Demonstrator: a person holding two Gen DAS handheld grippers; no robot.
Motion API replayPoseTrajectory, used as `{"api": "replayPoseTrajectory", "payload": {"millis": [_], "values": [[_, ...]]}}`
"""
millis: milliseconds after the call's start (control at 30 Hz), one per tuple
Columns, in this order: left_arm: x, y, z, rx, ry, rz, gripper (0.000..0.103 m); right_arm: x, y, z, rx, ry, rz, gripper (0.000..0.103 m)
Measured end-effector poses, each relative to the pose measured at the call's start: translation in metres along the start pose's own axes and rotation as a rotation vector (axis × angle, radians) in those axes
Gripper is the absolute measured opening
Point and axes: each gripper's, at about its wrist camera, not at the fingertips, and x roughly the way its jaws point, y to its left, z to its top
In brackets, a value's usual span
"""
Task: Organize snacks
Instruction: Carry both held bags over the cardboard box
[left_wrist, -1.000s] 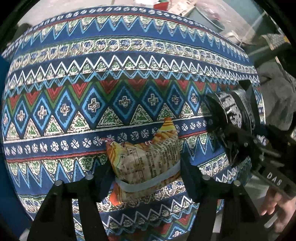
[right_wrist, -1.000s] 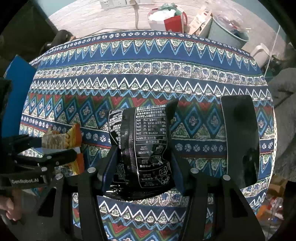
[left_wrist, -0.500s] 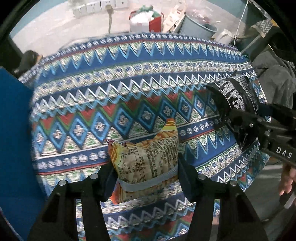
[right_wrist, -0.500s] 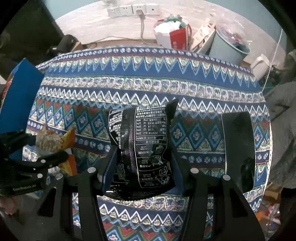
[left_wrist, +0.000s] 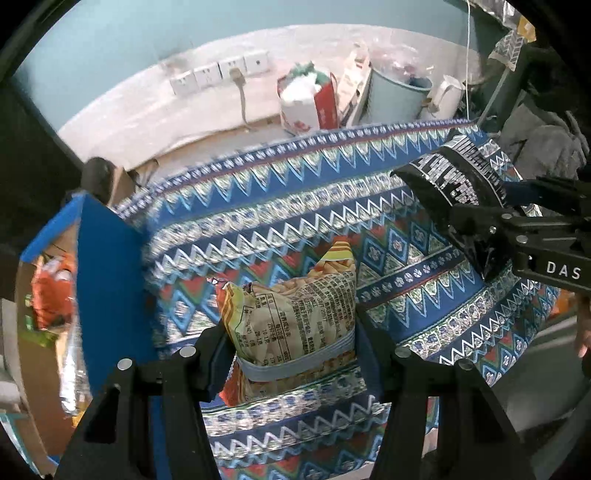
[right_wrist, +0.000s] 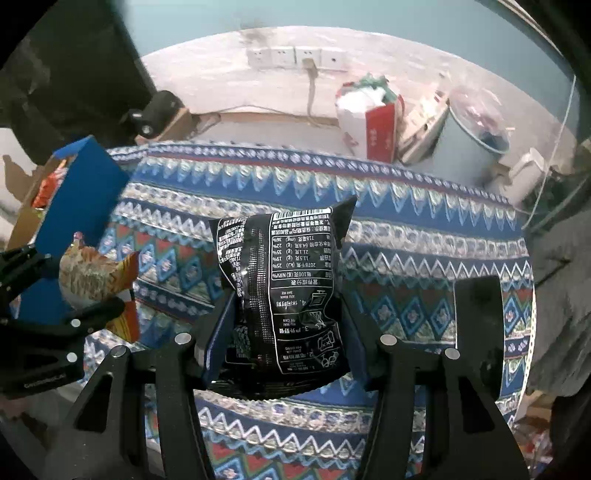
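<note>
Two pinches: left gripper (left_wrist: 291, 354) holds the yellow snack bag (left_wrist: 295, 317), right gripper (right_wrist: 284, 347) the black snack bag (right_wrist: 284, 295); carry both level to the blue box (left_wrist: 110, 280).

A crinkled yellow-orange snack bag (left_wrist: 295, 325) with printed text stands upright above the patterned tablecloth (left_wrist: 295, 221), near the blue box (left_wrist: 110, 280) (which holds an orange packet), while a glossy black snack bag (right_wrist: 288, 295) stands upright farther from that box.

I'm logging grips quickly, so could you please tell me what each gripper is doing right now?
Left gripper: closed on the yellow snack bag.
Right gripper: closed on the black snack bag.
</note>
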Motion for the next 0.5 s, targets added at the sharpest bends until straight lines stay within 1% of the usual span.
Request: {"api": "replayPoseTrajectory", "payload": {"millis": [333, 500], "values": [[-0.045, 0.033, -0.004, -0.010, -0.099, 0.049, 0.060, -0.017, 0.035, 0.018, -0.047, -0.048, 0.036, 0.054], [-0.062, 0.053, -0.009, -0.030, -0.131, 0.055, 0.060, -0.021, 0.057, 0.027, -0.080, -0.064, 0.056, 0.054]]}}
